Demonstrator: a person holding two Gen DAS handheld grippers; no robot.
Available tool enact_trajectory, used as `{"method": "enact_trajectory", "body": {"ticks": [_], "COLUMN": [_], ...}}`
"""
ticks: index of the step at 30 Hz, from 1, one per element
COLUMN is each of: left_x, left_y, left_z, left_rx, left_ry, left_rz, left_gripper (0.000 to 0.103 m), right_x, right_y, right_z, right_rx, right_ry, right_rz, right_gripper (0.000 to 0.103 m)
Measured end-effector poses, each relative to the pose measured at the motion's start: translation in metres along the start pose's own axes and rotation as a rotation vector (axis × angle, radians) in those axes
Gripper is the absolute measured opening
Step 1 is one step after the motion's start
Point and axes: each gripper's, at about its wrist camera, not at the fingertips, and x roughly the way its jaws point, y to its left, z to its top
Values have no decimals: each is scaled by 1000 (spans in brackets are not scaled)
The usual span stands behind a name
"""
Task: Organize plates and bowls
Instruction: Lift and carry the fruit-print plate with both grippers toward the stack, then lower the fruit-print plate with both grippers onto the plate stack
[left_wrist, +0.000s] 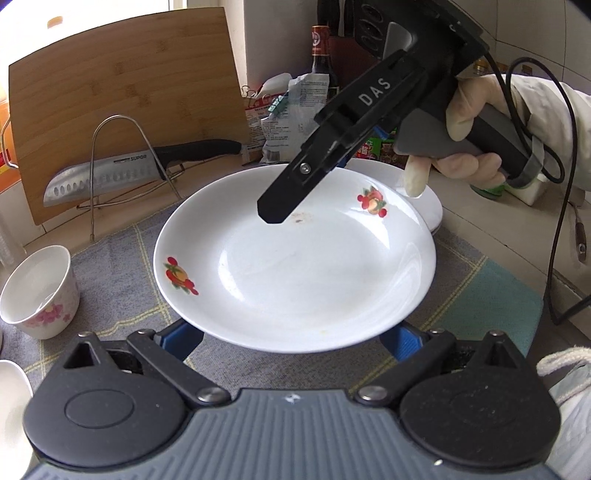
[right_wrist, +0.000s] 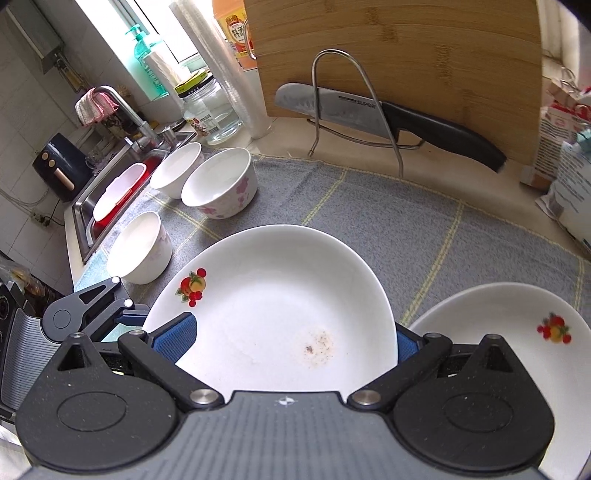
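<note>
**Fruit-print plate carried between 2 grippers, in front of the knife**

Legible writing: "SUPOR" on the blade of the knife (left_wrist: 110, 177); "DAS" in white capitals along the body of the right gripper (left_wrist: 280, 218). Print on the dark bottle (left_wrist: 321, 48) and on the packets beside it too small to read.

Right gripper: reaching down at a slant from behind the plate (left_wrist: 295, 266), closed on its rim with 1 finger above the rim and 1 below. Held by a gloved hand (left_wrist: 469, 122) wrapped round the handle, pale sleeve (left_wrist: 554, 110) behind, black cable looping off the grip.

Left gripper (left_wrist: 291, 339): jaws spread wide, clamping nothing, pointing steeply down, both blue fingers (left_wrist: 181, 339) tucked under the plate's rim on the side away from the knife. Contact with the underside not visible.

Plate: white, 2 fruit motifs on the rim, a small brown speck patch inside, raised clear of the grey checked cloth (right_wrist: 369, 206), in front of the knife.

Second plate (right_wrist: 498, 332): same motif, on the cloth, in front of the knife's handle end.

3 white bowls (right_wrist: 221, 181): on the cloth, off the knife's tip end, toward the sink.

Knife: in a wire stand (left_wrist: 118, 122), against the upright bamboo cutting board (left_wrist: 129, 92).
</note>
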Motion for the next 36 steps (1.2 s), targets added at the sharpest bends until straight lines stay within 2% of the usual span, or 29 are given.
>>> {"method": "enact_trajectory", "body": {"ticks": [20,36], "left_x": [42,77], "left_y": [-23,-37], "left_z": [38,55], "left_rx": [134,198], "left_ry": [-34,-20], "left_rz": [-164,-268], "left_gripper": [100,100], "right_x": [-64,-89], "right_y": [-42,-79], "right_z": [-38,-71], "right_rx": [133,244], "right_ry": [-83,-102], "right_rz": [-144,-225], "right_gripper": [103,103]}}
